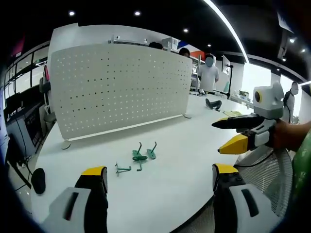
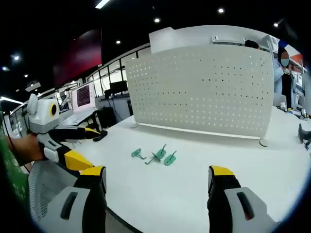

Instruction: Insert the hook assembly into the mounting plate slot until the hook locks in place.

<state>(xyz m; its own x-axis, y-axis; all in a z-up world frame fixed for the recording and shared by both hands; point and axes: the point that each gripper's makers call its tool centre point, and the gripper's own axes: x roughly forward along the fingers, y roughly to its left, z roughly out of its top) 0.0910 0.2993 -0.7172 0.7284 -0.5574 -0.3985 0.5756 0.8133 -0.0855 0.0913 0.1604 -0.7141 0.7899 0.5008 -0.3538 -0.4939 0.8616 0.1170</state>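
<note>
A white perforated mounting plate (image 1: 119, 90) (image 2: 204, 87) stands upright across the white table (image 1: 184, 160). In front of it lie three green hooks (image 1: 140, 156) (image 2: 155, 156), close together on the tabletop. My left gripper (image 1: 160, 179) is open over the near edge, short of the hooks, nothing between its jaws. My right gripper (image 2: 158, 182) is also open and empty, hovering near the table's edge on the other side of the hooks. The right gripper (image 1: 233, 136) enters the left gripper view from the right. The left gripper (image 2: 73, 145) enters the right gripper view from the left.
People stand behind the plate at the far side (image 1: 209, 73). A dark object (image 1: 213, 104) lies on the table at the back. Monitors and desks (image 2: 82, 97) line the room beside the table. A mesh chair back (image 1: 272, 179) sits below the table edge.
</note>
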